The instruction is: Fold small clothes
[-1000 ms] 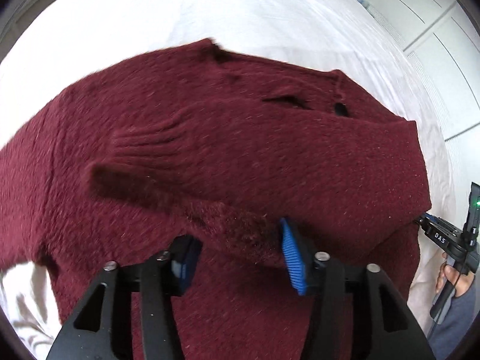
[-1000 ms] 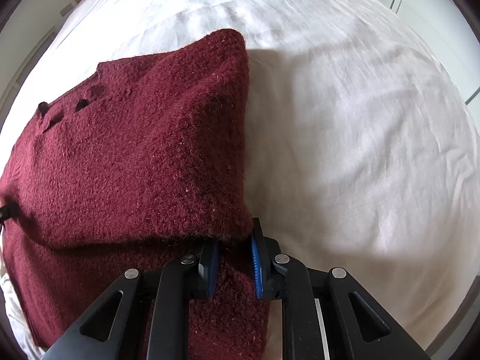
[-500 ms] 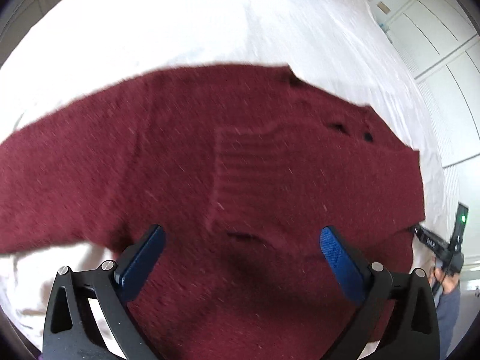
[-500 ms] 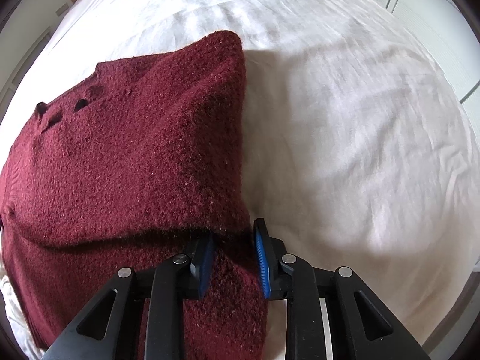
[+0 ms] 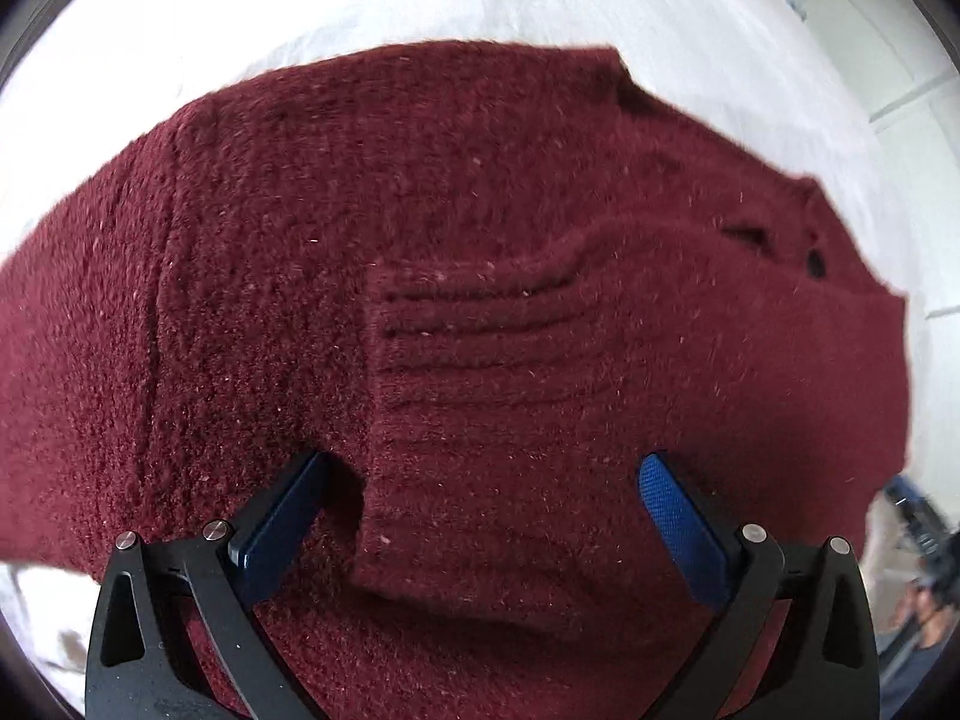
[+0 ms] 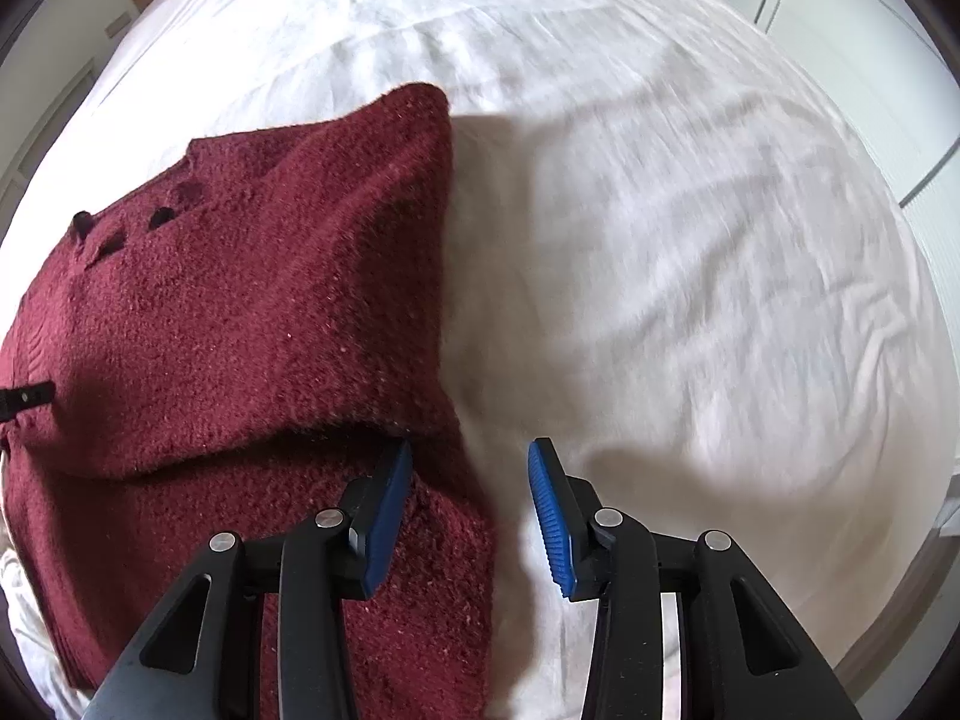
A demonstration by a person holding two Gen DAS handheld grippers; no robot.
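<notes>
A dark red knitted sweater lies on the white bed right below both my tongs. My left tongs stand spread wide, released, over a ribbed sleeve cuff laid across the body. My right tongs are opening, the sweater's side edge under them but not pinched. I judge the sleeves folded in; the body fold looks left to do. The lower hem is cut off by the tongs' frames, and the left view is blurred.
</notes>
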